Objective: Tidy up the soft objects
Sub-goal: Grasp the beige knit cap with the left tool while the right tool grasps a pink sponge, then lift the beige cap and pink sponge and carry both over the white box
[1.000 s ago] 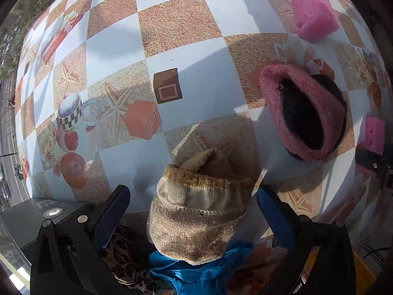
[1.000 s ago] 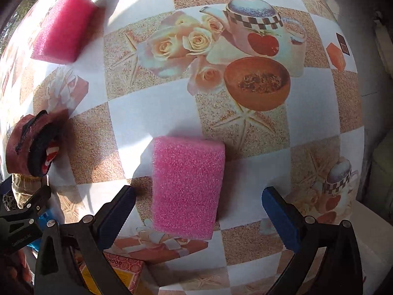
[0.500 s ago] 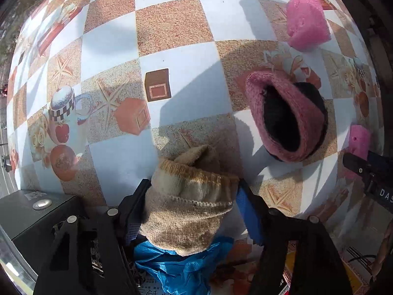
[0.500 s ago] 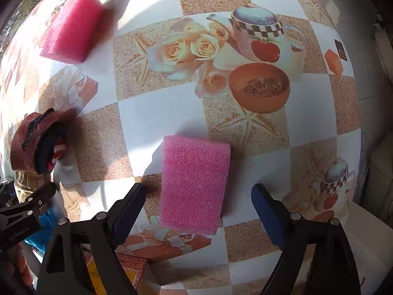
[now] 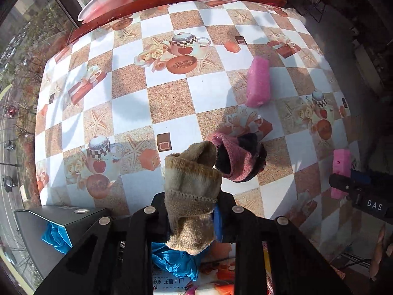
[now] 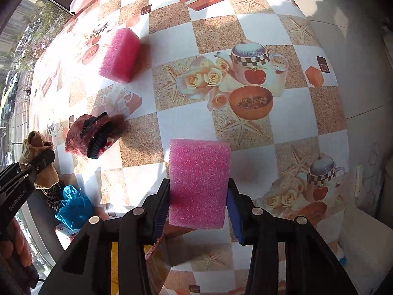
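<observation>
- While both grippers are loaded: left gripper (image 5: pixel 191 211) with jaws clenched on the beige knitted sock (image 5: pixel 190 186), right gripper (image 6: pixel 197 209) with jaws clenched on the near pink sponge (image 6: pixel 199 182)
- Beige knitted sock held up off the desk (image 5: pixel 172 103), pinched around its lower half, cuff standing up and flopping a little toward the pink knitted bundle (image 5: pixel 237 157)
- Probably light and limp; likely to sag or unroll if gripped near an end, so a hold across the thick rolled middle seems soundest
- Near pink sponge gripped across its short sides at the near end, far end reaching out over the checked cloth; whether fully clear of the desk, hard to tell
- Judged light, springy and rough-skinned: little risk of slipping, some of denting under a hard squeeze
- Second pink sponge (image 6: pixel 120 55) lying alone farther out on the desk, well apart from the held one
- Pink knitted bundle resting on the desk between the two grippers, dark fabric tucked inside its opening
- No clear bin or basket in view; only a black box (image 5: pixel 61 221) at the near edge with blue crumpled material (image 5: pixel 175 260) beside it, contents of the box not visible
- Printed teapots and bowls merely pattern on the cloth, not containers
</observation>
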The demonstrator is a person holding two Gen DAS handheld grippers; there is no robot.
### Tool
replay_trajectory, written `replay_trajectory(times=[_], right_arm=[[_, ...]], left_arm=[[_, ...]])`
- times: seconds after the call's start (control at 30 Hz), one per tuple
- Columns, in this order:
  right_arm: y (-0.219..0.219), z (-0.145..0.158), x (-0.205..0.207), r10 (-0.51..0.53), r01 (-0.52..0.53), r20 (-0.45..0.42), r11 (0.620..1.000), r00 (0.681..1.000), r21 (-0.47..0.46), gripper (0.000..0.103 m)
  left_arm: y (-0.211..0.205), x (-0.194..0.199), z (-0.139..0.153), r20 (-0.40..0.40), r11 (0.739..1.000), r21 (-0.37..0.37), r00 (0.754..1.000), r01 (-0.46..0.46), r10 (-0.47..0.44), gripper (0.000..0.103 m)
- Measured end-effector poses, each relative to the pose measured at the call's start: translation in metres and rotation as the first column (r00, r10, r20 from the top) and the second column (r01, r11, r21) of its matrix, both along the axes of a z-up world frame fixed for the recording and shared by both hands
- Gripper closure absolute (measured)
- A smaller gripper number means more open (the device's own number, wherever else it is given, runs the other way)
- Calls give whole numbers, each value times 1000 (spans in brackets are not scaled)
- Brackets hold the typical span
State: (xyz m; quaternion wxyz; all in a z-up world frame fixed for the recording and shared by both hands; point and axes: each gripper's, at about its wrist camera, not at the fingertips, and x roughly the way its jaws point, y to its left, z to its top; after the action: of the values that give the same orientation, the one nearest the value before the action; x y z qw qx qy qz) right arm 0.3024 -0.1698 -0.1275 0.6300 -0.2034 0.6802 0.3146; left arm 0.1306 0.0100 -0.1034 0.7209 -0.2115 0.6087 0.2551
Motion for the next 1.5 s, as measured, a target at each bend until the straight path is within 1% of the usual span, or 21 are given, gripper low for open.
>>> replay_trajectory(times=[0.03,0.17,0.23,0.33,0.4,0.53,0.73,0.9,1.1,1.2,1.37,1.5], right_arm=[[-3,4,1,-7,7,1,1000,1000,5,58],[-19,24,3,-28,27,24,999,999,23,58],[-21,39,-6,-36,35,41,999,998,33,58],[-34,51,-13,-51,48,66,998,997,47,58],[-41,56,-19,-63,60,77,997,995,50,58],[-66,66,-36,-85,81,96,996,992,47,58],[-98,74,-51,-123,120,109,992,986,35,58],[-122,80,-60,-153,152,121,988,981,20,58],[-144,83,-75,-153,155,128,988,980,1,58],[-152,80,-85,-150,152,110,988,983,-8,58],[-157,74,-107,-121,123,75,992,990,-22,58],[-152,68,-131,-80,80,33,997,996,-21,58]], left_arm=[[-5,5,10,13,1000,4,1000,11,-11,76],[-28,24,33,72,997,17,995,73,-74,76],[-45,35,46,98,993,30,988,113,-115,76],[-74,45,65,139,984,30,974,178,-181,76],[-95,49,76,168,973,29,959,229,-230,76],[-138,53,90,202,940,41,919,338,-339,76],[-188,51,105,242,891,39,861,452,-447,76],[-217,40,112,262,846,36,812,531,-521,76],[-239,19,116,271,807,31,772,589,-574,76],[-248,5,115,268,783,21,751,622,-604,76],[-251,-27,112,262,759,-6,734,651,-627,76],[-248,-55,107,233,752,-3,732,659,-641,76]])
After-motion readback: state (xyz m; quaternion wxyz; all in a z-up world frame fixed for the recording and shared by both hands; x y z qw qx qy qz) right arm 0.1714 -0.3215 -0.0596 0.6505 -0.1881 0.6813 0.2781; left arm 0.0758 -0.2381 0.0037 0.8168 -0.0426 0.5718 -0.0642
